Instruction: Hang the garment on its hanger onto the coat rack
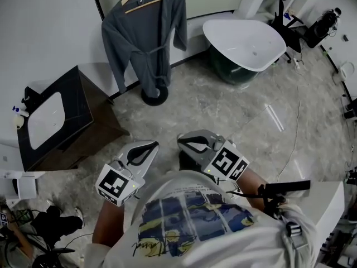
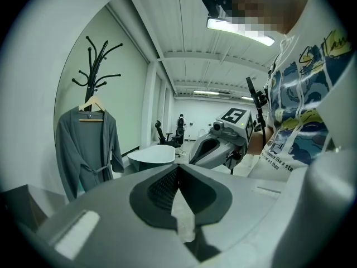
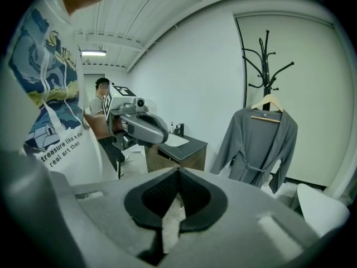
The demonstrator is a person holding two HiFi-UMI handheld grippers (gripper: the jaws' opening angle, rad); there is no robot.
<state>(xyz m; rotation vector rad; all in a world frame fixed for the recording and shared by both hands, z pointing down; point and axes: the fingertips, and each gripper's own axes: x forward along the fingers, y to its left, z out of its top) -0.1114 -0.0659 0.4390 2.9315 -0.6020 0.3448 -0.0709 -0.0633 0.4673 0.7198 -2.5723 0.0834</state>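
Robe hung upper left, open floor before left gripper and right gripper, jaws closed, empty, rack hooks only in gripper views

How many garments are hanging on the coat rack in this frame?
1. A grey belted robe on a wooden hanger hangs from the black coat rack by the wall, between the dark sink cabinet and the white bathtub. Nothing else hangs on the rack.

The person wears a white T-shirt printed with a blue-and-yellow picture and black script lettering. The left gripper and right gripper have smooth grey shells, dark ribbed pads and cubes bearing black-and-white square markers.
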